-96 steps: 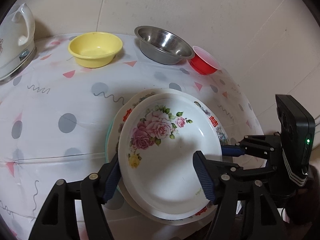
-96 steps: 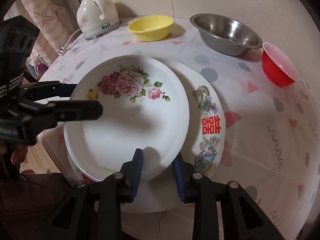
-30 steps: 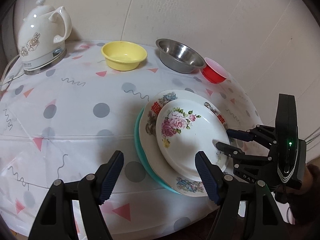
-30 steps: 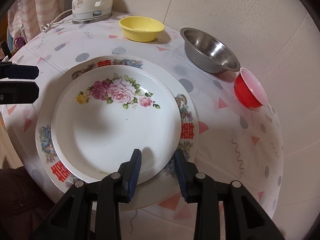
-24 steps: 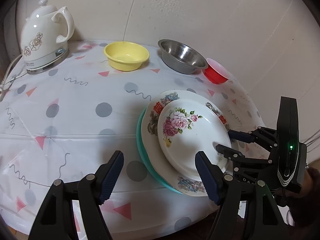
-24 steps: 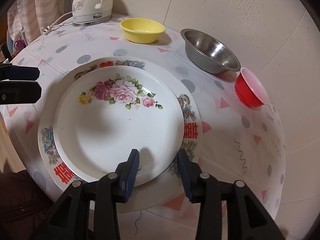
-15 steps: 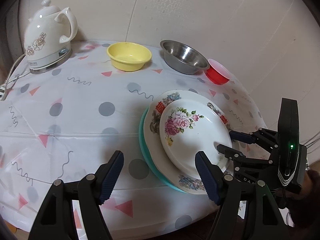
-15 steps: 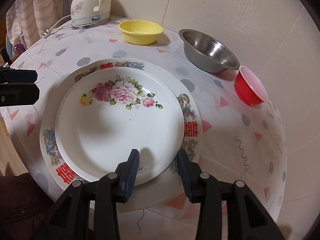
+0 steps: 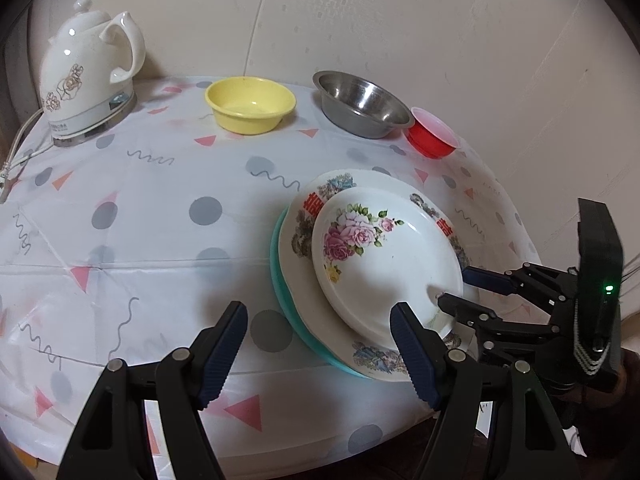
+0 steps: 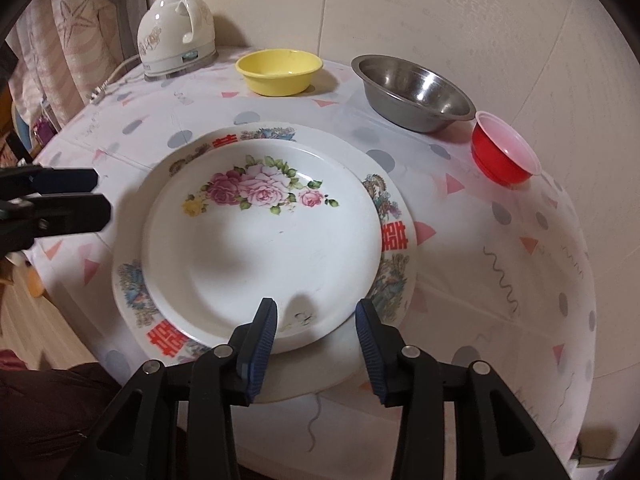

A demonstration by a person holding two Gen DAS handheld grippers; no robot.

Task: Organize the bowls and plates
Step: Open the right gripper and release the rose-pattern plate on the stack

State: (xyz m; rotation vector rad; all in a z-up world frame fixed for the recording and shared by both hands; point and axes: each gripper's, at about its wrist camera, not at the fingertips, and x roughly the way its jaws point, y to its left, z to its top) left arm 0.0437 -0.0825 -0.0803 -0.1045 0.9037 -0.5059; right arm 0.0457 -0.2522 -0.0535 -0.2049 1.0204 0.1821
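A white rose-pattern plate (image 9: 384, 264) (image 10: 264, 248) lies on top of a larger plate with red characters (image 9: 308, 208) (image 10: 394, 236), which rests on a teal plate (image 9: 280, 276). A yellow bowl (image 9: 250, 104) (image 10: 280, 70), a steel bowl (image 9: 362, 104) (image 10: 416, 92) and a red bowl (image 9: 432, 138) (image 10: 502, 158) stand along the back. My left gripper (image 9: 320, 344) is open and empty, to the left of the stack. My right gripper (image 10: 316, 332) is open, its jaws at the rose plate's near rim, holding nothing; it also shows in the left wrist view (image 9: 468, 288).
A white electric kettle (image 9: 86, 80) (image 10: 176, 36) with its cord stands at the back left. The patterned tablecloth (image 9: 140, 208) covers the round table; the wall runs behind the bowls. The stack sits near the table's front edge.
My right gripper has opened and let go of the rose plate, now resting on the stack. Both grippers have drawn back a little.
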